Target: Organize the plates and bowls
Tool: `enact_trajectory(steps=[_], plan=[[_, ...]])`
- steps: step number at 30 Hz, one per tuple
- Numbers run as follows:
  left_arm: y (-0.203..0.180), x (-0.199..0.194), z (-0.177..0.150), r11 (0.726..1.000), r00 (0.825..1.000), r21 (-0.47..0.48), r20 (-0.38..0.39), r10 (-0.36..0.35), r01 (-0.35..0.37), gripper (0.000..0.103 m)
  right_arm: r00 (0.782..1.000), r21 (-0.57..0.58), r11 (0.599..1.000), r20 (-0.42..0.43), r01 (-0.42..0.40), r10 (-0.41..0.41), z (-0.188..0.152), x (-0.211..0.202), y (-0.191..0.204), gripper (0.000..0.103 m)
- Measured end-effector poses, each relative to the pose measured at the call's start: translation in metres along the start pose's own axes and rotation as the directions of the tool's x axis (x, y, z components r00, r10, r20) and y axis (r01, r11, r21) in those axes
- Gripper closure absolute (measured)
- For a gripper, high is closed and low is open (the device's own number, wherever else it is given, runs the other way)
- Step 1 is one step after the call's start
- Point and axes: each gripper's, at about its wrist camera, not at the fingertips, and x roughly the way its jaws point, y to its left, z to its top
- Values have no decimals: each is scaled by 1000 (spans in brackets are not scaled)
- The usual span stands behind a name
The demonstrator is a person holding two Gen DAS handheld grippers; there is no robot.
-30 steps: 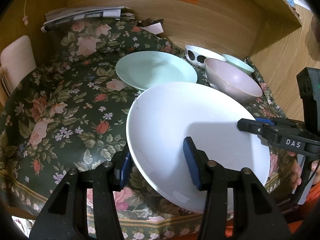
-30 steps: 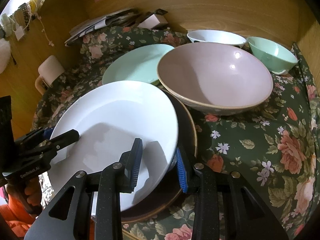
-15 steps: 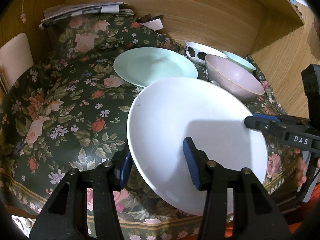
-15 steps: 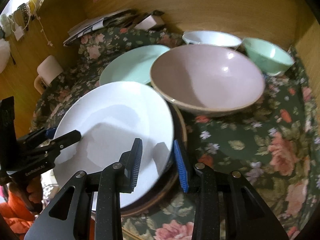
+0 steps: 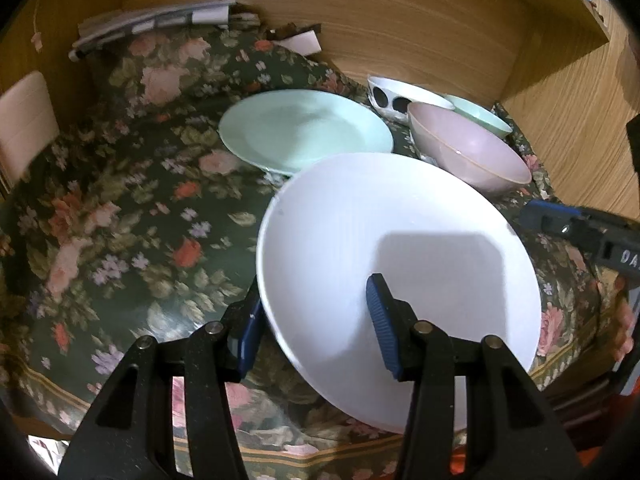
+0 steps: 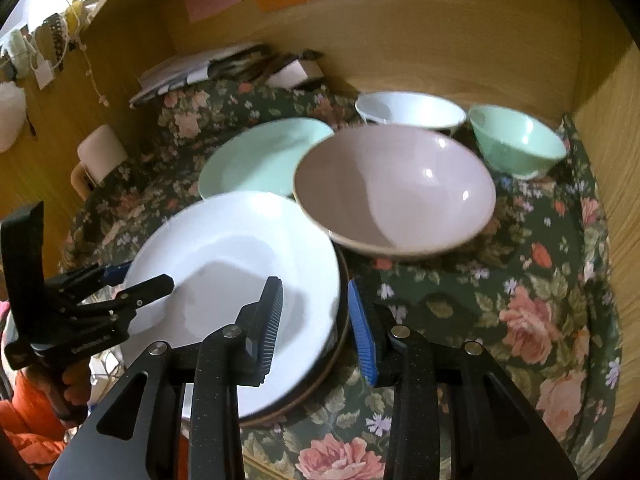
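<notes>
White plate sits tilted over brown plate near table edge, left gripper clamped on its rim, right gripper opening, pads straddling both rims.

The right gripper bore white letters "DA", cut off at the edge; print on the left gripper stayed illegible.

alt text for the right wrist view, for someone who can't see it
The right tongs straddle the near rim of a white plate lying on a dark brown plate, jaws opening, while the left tongs reach over its far edge. Behind, on a floral cloth, sit a pink bowl, mint plate, white bowl and mint bowl.
</notes>
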Motion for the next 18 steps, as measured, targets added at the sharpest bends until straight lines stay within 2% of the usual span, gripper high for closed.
enact_trajectory(steps=[4,10,16,18], plan=[[8,-9,12,1000,999,-4,30,17,-17,53,999,-21,1000,39,-2,3,13,-6,3,66],[22,-24,37,998,995,-13,86,55,-54,43,996,-59,998,85,1,4,37,-8,10,61],[38,-34,66,995,986,-34,139,96,-92,23,995,-95,995,104,-4,14,66,1,17,59],[44,-33,73,994,983,-42,146,108,-103,22,995,-107,994,102,-6,17,76,7,21,56]])
